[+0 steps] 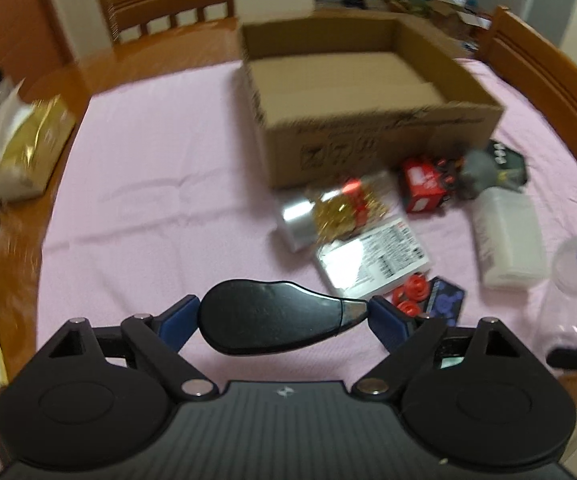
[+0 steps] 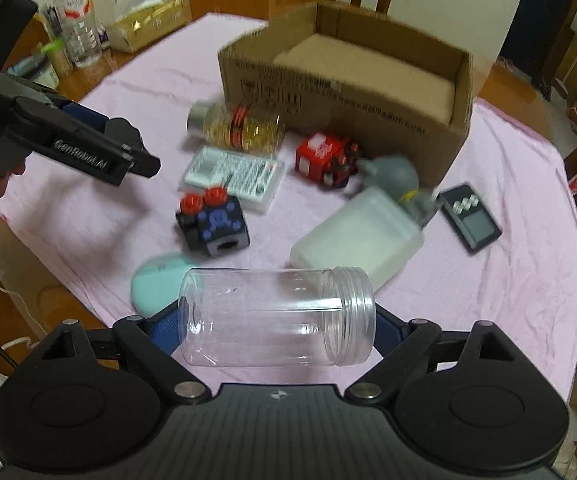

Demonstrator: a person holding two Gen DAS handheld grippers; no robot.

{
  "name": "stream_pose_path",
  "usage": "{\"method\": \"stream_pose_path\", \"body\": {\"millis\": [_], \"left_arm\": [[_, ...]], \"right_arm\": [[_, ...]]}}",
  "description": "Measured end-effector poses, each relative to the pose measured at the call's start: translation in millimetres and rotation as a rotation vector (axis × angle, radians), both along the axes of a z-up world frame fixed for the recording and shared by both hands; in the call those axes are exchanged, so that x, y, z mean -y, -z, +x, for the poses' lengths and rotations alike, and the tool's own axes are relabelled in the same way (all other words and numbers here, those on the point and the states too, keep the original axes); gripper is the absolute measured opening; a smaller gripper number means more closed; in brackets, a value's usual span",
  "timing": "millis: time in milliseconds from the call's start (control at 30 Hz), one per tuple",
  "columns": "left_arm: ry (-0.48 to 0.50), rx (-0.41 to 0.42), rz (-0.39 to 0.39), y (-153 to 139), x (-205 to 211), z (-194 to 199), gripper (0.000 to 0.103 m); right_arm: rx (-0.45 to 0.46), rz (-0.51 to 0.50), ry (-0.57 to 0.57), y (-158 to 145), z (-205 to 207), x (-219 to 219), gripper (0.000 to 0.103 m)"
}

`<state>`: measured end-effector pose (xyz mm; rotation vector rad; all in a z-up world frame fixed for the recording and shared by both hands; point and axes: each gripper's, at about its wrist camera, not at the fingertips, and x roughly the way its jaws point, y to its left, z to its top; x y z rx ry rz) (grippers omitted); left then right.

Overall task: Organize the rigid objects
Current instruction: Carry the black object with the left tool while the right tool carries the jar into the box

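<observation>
Both tongs were loaded and held above the desk, which points to the carrying step of the tidy-up: two items lifted, neither yet delivered. The left tongs were clamped end to end on a black teardrop-shaped object, its rounded end against the left pad and its metal-tipped narrow end against the right one. The right tongs gripped a clear plastic jar lying crosswise, base to the left and threaded open mouth to the right, the pads pressing on its two ends. The cardboard box stood open and apparently empty beyond both loads, well ahead of the left tongs and somewhat to their right. Between the tongs and the box lay the unsorted pile: a bottle of golden capsules, a flat labelled packet, a red block toy, a black and blue block toy, a white container, a grey figure and a small dark device. Judging from this, the next move called for carrying each load forward over the near wall of the box, high enough to clear the clutter, then releasing it inside. The jar, pinched only at its ends, looked likely to slip.
</observation>
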<state>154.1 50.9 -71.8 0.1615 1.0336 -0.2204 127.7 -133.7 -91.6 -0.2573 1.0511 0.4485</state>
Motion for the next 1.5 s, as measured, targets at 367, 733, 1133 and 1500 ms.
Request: {"method": "stream_pose_path", "body": {"millis": [367,733,1133,1500], "left_arm": [[0.152,0.126,-0.009,-68,33,47,0.089],[0.13,0.171,-0.017,-64,64,133,0.089],[0.048,0.117,-0.009,-19,76,220,0.089],[0.008,0.215,0.011,-32,60,216,0.098]], "right_arm": [[0.121,0.068,0.013,-43,37,8,0.093],[0.226,0.079,0.057,-70,93,24,0.093],[0.203,0.073,0.106,-69,129,30,0.093],[0.207,0.05,0.13,-68,151,27,0.093]]}}
